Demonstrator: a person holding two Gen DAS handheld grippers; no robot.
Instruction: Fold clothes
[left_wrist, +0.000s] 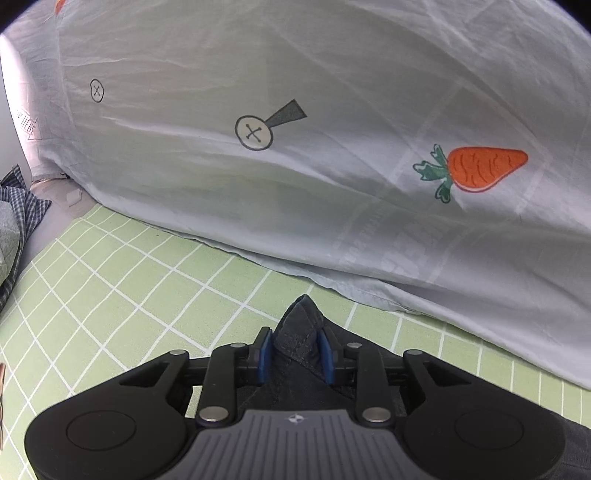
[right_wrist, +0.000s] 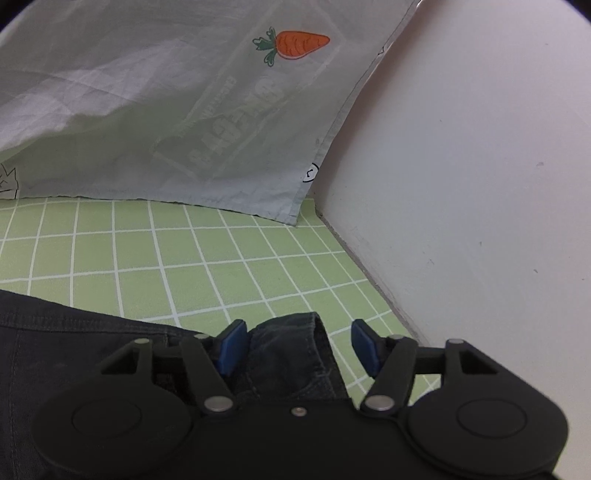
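Observation:
A dark denim garment (right_wrist: 74, 350) lies on the green grid mat (right_wrist: 184, 251). In the left wrist view my left gripper (left_wrist: 295, 350) is shut on a bunched corner of the dark garment (left_wrist: 301, 328), with the blue pads pressed against the fabric. In the right wrist view my right gripper (right_wrist: 297, 347) is open; a folded corner of the garment (right_wrist: 291, 343) lies between its blue pads (right_wrist: 231, 345), close to the left pad and apart from the right one.
A pale sheet with carrot prints (left_wrist: 369, 110) hangs behind the mat, also in the right wrist view (right_wrist: 166, 110). A white wall (right_wrist: 480, 184) borders the mat on the right. A checked cloth (left_wrist: 14, 214) lies at the left edge.

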